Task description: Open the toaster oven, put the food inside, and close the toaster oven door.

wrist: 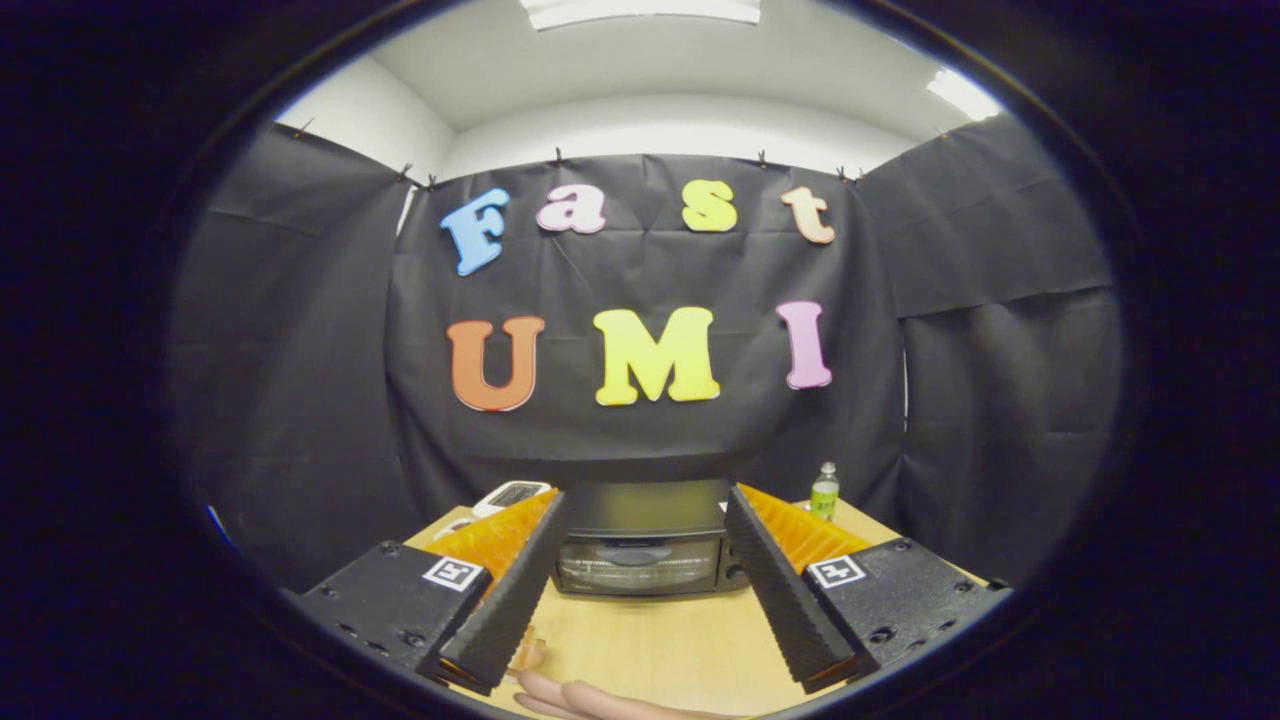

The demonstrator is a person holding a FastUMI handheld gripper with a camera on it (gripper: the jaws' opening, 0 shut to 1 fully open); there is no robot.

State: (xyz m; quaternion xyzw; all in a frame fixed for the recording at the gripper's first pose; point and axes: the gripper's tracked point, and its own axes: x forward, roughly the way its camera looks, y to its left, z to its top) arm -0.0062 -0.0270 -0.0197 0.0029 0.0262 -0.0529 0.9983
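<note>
Toaster oven (640, 545) shut on the desk (660, 640).
Gripper (645, 520) fingers spread wide, empty, framing the oven; a bottle (824, 492) stands beside it.

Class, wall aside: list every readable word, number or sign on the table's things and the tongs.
None can be read.
Toaster oven: door marking blurred.
Bottle: label too small.
White device: face too small.
Tongs, open: square coded tags, no words.
</note>
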